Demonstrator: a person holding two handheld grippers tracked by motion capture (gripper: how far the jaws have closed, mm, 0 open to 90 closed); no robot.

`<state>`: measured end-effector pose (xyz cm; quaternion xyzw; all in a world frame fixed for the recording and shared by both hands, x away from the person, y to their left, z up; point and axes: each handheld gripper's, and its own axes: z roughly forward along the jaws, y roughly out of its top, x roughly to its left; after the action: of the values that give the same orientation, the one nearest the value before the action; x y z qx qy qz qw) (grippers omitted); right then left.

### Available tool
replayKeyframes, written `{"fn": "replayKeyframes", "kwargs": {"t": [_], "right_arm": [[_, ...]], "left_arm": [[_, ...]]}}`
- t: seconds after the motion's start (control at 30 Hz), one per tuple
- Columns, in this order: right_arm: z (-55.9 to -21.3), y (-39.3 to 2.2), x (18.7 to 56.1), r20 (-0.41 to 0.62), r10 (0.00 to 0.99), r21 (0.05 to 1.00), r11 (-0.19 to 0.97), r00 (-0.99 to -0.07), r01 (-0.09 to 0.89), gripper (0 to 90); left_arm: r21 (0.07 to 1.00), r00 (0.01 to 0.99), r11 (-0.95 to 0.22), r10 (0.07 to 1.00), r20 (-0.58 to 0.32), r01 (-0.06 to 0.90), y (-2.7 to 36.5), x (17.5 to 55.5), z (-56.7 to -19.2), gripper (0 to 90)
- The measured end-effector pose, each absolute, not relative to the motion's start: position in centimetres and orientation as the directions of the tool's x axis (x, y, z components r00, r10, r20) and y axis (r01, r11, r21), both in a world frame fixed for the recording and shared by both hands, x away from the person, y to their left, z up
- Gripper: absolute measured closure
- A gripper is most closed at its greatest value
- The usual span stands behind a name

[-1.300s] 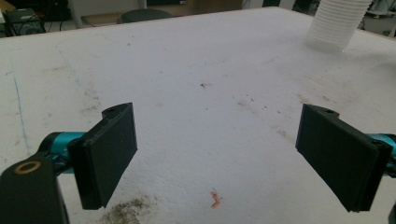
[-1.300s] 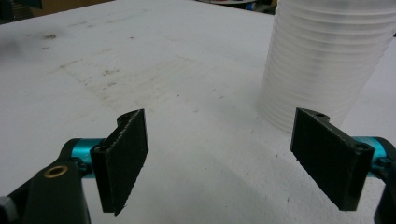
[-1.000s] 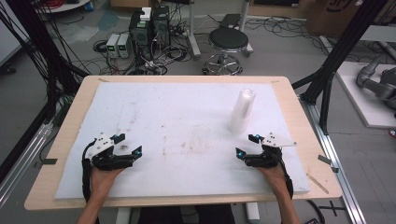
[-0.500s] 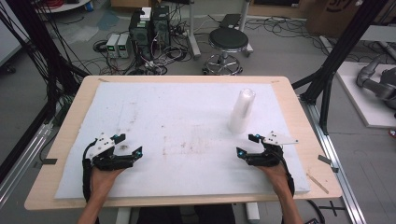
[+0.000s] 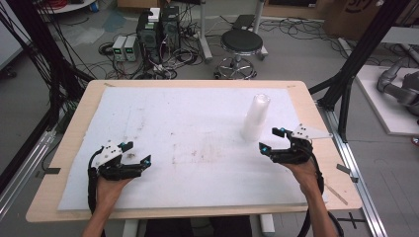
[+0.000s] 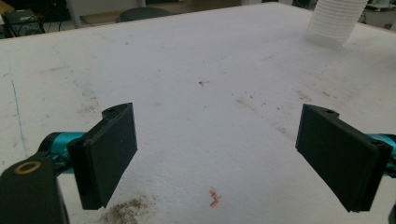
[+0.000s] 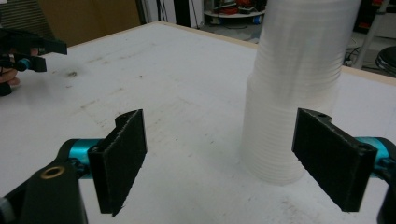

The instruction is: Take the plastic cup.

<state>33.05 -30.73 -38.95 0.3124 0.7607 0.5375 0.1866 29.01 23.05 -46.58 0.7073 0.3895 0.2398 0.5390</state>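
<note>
High view: a tall stack of translucent white plastic cups (image 5: pixel 256 118) stands upright on the white foam-covered surface (image 5: pixel 197 123), right of centre and toward the far edge. Around the wooden-edged surface lie a round black stool (image 5: pixel 241 42), black computer towers (image 5: pixel 158 27) with tangled cables on the floor, and black frame posts on both sides. Nothing stands between either gripper and the cup stack; the foam carries only grey smudges and a small red mark (image 6: pixel 214 198).

The right gripper (image 5: pixel 274 139) is held above the surface just right of and nearer than the stack, apart from it. In the right gripper view its black fingers (image 7: pixel 122 158) stand wide apart and have just been opening; the stack's base shows ahead, between them in line of sight but beyond the tips, untouched. They grasp nothing.

The left gripper (image 5: pixel 136 154) sits low over the near left part of the surface, well apart from the stack. In the left gripper view its fingers (image 6: pixel 109 151) are spread and released, with only bare foam between them.

No readable brand, label or writing can be made out on the cups or grippers
</note>
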Motion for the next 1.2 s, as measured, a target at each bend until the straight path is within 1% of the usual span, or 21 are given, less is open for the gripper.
{"fn": "replayKeyframes", "kwargs": {"t": [0.27,0.37,0.5,0.77,1.2], "right_arm": [[-37.0,-31.6,34.2,0.045,0.679,0.933,0.234,-0.733,0.273,17.2],[-36.5,-31.6,34.7,0.047,0.676,0.93,0.239,-0.735,0.279,15.7],[-35.5,-31.4,36.1,0.032,0.663,0.923,0.268,-0.748,0.278,15.6],[-34.1,-31.6,38.1,0.026,0.662,0.917,0.283,-0.749,0.281,15.5],[-33.5,-31.1,40.4,0.026,0.656,0.929,0.262,-0.755,0.26,14.4]], "left_arm": [[0.949,0.59,-0.128,0.804,-0.071,0.288,23.0,29.0,-46.6,12.4],[0.949,0.591,-0.128,0.804,-0.071,0.288,23.0,29.0,-46.6,12.4],[0.949,0.592,-0.125,0.803,-0.075,0.29,23.0,29.0,-46.6,12.5],[0.949,0.594,-0.128,0.801,-0.073,0.289,23.0,29.0,-46.6,12.5],[0.946,0.591,-0.132,0.803,-0.072,0.295,22.9,29.1,-46.6,12.5]]}}
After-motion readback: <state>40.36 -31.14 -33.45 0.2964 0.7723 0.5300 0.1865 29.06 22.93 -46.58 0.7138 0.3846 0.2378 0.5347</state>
